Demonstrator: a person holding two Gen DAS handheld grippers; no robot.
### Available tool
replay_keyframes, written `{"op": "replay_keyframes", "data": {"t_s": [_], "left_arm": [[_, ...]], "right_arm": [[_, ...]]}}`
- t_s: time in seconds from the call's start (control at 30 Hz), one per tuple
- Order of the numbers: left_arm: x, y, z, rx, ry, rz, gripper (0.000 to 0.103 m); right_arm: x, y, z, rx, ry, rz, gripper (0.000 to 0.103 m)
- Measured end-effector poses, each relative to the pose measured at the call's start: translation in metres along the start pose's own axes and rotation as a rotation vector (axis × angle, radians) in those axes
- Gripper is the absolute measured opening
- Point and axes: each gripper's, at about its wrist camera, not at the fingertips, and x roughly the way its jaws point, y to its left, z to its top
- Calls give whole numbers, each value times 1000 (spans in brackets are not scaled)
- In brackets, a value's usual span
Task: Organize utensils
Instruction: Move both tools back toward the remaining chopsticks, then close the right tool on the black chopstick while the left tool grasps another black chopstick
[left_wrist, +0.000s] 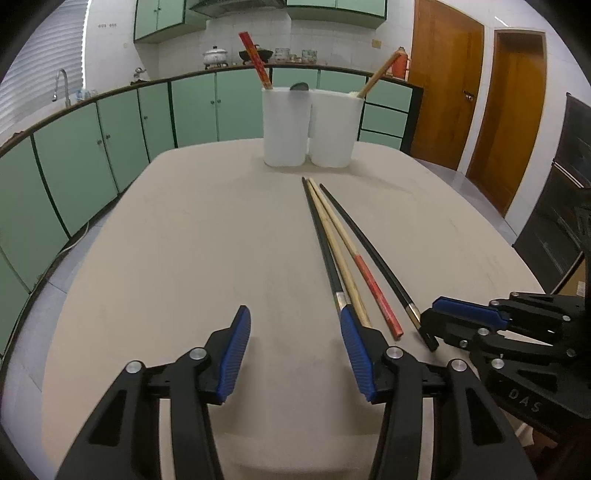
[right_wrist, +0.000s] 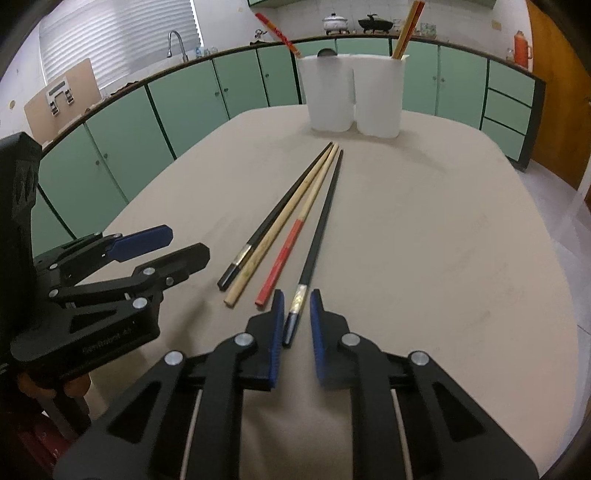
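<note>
Four chopsticks lie side by side on the beige table (left_wrist: 184, 258): a black one (right_wrist: 277, 214), a bamboo one (right_wrist: 288, 214), a red-handled one (right_wrist: 282, 258) and a second black chopstick (right_wrist: 321, 221). My right gripper (right_wrist: 297, 295) straddles the near end of that second black chopstick, and a thin gap shows beside each pad. My left gripper (left_wrist: 294, 312) stands open over bare table just left of the chopsticks, nothing between its fingers. Two white holders (left_wrist: 286, 125) (left_wrist: 334, 129) stand at the table's far end with chopsticks in them.
Green kitchen cabinets (left_wrist: 92, 155) and a counter with a sink tap curve round the left and back. Wooden doors (left_wrist: 443, 92) are at the right. A dark spoon tip (left_wrist: 299, 86) shows in the left holder.
</note>
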Motion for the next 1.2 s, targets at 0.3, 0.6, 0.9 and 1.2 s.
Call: {"op": "replay_keyframes", "data": {"t_s": [0.3, 0.6, 0.9, 1.2], "left_arm": [[3, -1, -4, 7, 20, -5, 50], [4, -2, -6, 5, 29, 3, 50], [4, -3, -7, 2, 28, 4, 50], [2, -3, -8, 4, 20, 6, 50]], "right_arm": [[6, 2, -2, -20, 23, -5, 9], [2, -18, 5, 13, -19, -22, 27], [-10, -22, -17, 47, -12, 19, 28], [-6, -16, -16, 23, -6, -8, 12]]}}
